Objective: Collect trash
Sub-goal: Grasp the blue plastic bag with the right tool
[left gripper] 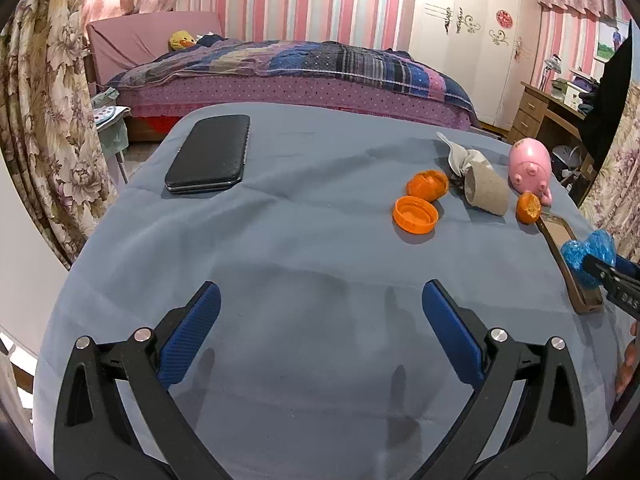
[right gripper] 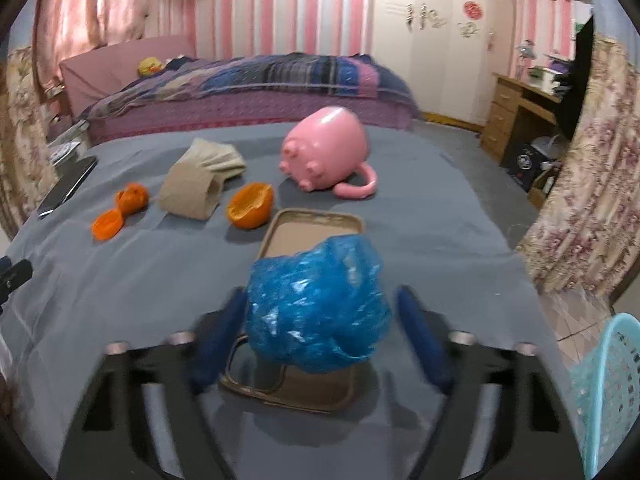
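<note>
My right tool wide around blue bag over brown tray; left tool wide, empty. Basket only in right view.

Motion blur smears the right gripper, and the blue plastic wad hides the brown tray's middle.

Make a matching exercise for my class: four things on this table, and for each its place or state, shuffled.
Things:
1. blue bag
2. pink pig mug
3. black phone
4. orange cap

Places or states:
A. lying on its side
B. far left of the table
C. between the right gripper's fingers
D. open side up, beside a peel

Pairs: 1-C, 2-A, 3-B, 4-D
</note>
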A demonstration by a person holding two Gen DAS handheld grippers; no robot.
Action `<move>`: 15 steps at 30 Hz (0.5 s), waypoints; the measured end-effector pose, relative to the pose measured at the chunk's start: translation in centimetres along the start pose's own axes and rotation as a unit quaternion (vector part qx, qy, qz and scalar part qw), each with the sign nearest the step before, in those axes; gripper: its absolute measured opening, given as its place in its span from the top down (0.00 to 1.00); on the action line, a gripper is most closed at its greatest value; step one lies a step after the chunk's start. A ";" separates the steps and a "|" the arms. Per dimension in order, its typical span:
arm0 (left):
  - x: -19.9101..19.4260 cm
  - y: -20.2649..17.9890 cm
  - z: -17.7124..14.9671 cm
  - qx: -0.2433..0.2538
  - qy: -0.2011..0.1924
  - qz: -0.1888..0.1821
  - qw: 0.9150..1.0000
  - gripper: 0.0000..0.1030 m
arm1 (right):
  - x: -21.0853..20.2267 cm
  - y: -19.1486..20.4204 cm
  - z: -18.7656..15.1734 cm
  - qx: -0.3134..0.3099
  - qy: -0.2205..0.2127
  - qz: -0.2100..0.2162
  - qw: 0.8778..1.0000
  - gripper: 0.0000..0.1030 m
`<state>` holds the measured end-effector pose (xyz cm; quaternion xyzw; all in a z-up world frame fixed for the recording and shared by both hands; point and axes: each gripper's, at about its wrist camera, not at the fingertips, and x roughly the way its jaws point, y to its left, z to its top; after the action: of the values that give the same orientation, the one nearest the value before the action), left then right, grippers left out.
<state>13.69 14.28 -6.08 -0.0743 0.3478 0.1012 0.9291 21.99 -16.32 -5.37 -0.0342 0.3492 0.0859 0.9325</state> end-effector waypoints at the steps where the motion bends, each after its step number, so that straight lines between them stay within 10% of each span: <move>1: 0.0 -0.2 0.0 0.002 0.001 0.002 1.000 0.05 | 0.1 0.0 0.0 0.000 0.001 0.004 1.000 0.44; 15: 1.6 -2.0 0.8 0.015 0.031 0.008 0.999 0.05 | -0.6 -1.3 1.2 0.008 -0.035 0.022 0.999 0.62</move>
<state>15.87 12.73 -6.40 -0.0611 0.3785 0.1010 0.9180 22.56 -17.56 -4.11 -0.0162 0.3181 0.1045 0.9422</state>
